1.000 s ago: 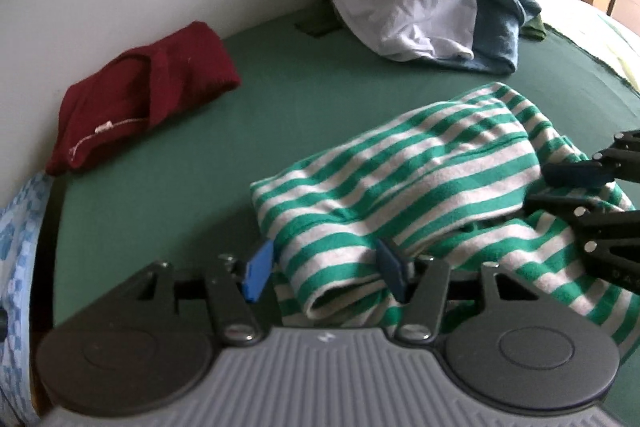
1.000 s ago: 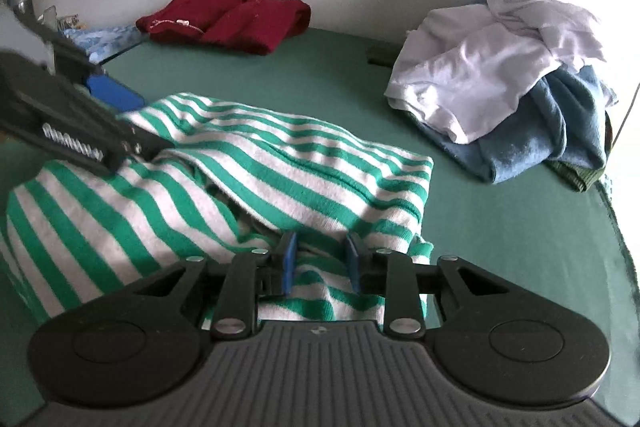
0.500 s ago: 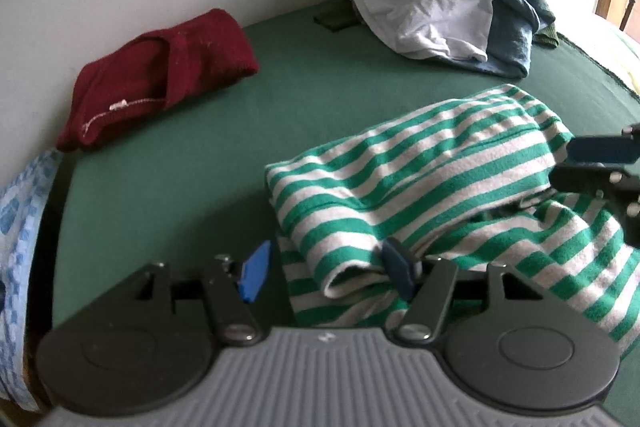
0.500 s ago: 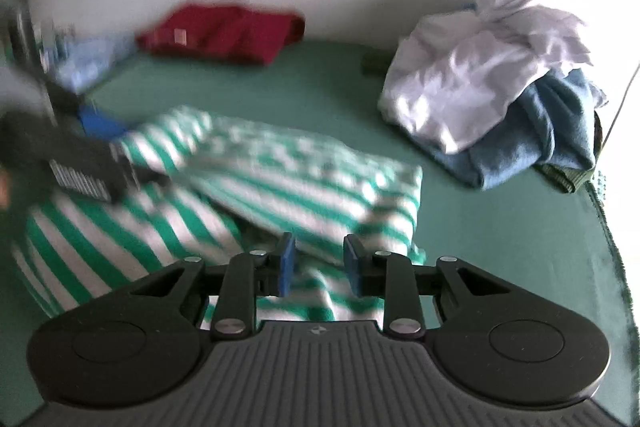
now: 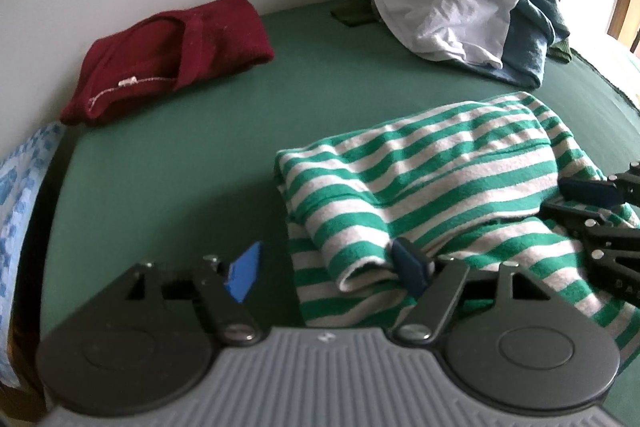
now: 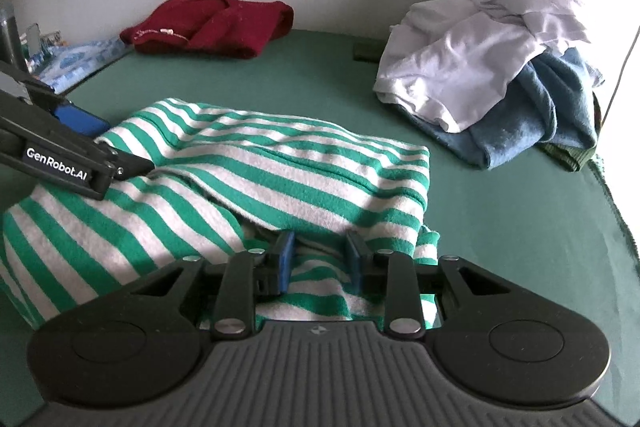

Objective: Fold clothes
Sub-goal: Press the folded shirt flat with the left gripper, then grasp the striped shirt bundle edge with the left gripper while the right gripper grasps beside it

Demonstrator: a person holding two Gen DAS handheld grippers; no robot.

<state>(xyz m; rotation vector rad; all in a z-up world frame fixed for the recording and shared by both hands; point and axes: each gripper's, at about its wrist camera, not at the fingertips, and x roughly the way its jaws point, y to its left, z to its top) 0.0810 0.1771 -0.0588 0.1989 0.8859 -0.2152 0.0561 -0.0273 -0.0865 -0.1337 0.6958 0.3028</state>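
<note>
Left view: I see my left hand-held gripper (image 5: 326, 269) spread wide — one pad against the striped shirt (image 5: 432, 187).
Right view: right hand-held gripper (image 6: 320, 257) parted, cloth between its pads.
Shirt: mid green table (image 6: 320, 83), folded, long axis left–right.
Far: red garment (image 6: 212, 27), laundry pile (image 6: 492, 83).

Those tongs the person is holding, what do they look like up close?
Each is black, with a ribbed grey body, two round discs, silver screws and linkage arms ending in blue pads. The left tongs carry white "GenRobot.AI" lettering; the right tongs look alike. No cables or sleeves show.
</note>
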